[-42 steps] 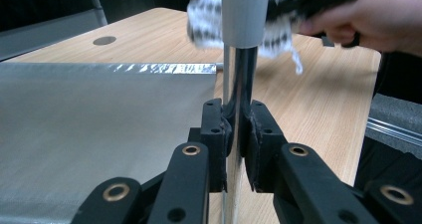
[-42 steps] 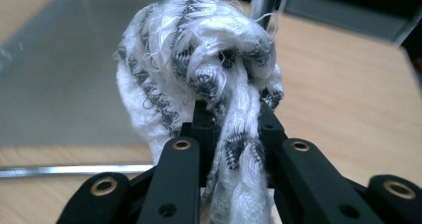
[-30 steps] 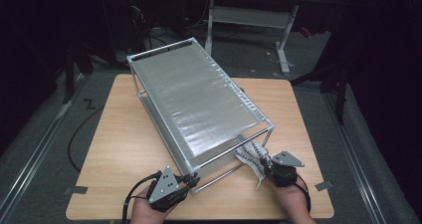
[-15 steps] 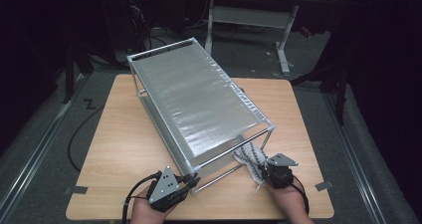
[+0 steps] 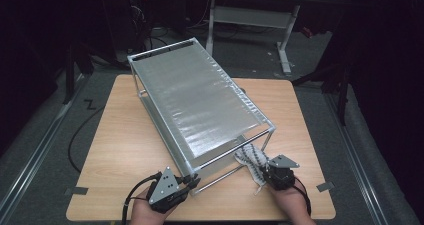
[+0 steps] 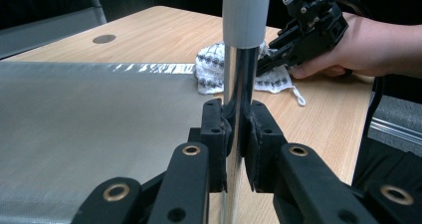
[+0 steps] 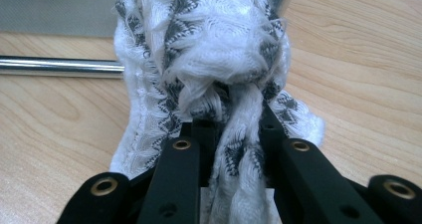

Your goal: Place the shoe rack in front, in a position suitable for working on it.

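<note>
Dark floor and desk legs surround a light wooden table (image 5: 125, 135), and on it stands a metal-framed rack (image 5: 200, 105) with a silvery mesh shelf, running from the upper left of the high view down toward the lower middle. At the lower left of that view, the left gripper (image 5: 189, 181) is clamped on the rack's near corner post (image 6: 239, 84) — its jaws pressed against the chrome tube on both sides, steadying the frame. At the lower right, the right gripper (image 5: 264, 171) is closed on a bunched white cloth with a dark zigzag pattern (image 7: 209, 50), which lies on the table just outside the rack's near open end, beside the lower chrome rail (image 7: 59, 66). The cloth sits just ahead of the right jaws, with the rack opening beyond it toward the upper left — so the right hand is the nearer one for feeding it in under the shelf.
</note>
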`<state>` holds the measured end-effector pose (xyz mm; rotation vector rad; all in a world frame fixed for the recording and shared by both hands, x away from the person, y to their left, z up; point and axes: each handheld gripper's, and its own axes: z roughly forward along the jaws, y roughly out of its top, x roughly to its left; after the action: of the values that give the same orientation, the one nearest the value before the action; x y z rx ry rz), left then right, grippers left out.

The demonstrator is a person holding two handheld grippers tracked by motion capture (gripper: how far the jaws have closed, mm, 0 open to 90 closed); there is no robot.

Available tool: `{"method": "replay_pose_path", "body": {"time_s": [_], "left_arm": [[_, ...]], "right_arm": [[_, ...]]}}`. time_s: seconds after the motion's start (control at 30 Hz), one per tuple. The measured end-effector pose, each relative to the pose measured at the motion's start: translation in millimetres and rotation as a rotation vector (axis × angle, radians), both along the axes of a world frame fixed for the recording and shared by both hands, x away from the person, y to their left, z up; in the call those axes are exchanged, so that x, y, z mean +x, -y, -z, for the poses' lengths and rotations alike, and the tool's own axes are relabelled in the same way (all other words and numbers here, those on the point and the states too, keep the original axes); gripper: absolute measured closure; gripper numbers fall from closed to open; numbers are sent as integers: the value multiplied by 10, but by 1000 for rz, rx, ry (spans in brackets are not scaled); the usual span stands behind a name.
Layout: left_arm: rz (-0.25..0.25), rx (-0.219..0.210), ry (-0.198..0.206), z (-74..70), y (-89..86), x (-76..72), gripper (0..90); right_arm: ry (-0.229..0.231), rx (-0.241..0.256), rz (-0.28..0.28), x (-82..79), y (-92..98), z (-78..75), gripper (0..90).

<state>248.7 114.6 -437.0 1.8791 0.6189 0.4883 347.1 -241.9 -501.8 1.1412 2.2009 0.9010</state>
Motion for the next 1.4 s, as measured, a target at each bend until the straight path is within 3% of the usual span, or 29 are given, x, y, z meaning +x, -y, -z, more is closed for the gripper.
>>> {"method": "replay_pose_path", "body": {"time_s": [0.27, 0.47, 0.67, 0.87, 1.03, 1.2, 1.3, 1.4], "left_arm": [[-9, 10, -8, -15, -64, -10, 802], [8, 12, -21, -26, -79, 40, 803], [17, 25, -37, -48, -111, 37, 804], [18, 15, -27, -30, -216, -36, 804], [-16, 12, -22, -21, -323, -123, 803], [-53, 15, -17, -18, -397, -206, 803], [-65, 15, -16, -17, -413, -229, 802], [-70, 17, -14, -17, -417, -249, 802]], "right_arm": [[16, 1, 6, -92, 110, -80, 773], [51, 21, 33, -260, 289, -201, 773], [66, 13, 98, -399, 531, -235, 774], [90, 35, 196, -354, 729, -310, 777], [135, 57, 186, -252, 631, -395, 775], [185, 73, 134, -147, 413, -497, 774], [213, 104, 103, -107, 271, -596, 774], [261, 167, 74, -164, 198, -780, 776]]}}
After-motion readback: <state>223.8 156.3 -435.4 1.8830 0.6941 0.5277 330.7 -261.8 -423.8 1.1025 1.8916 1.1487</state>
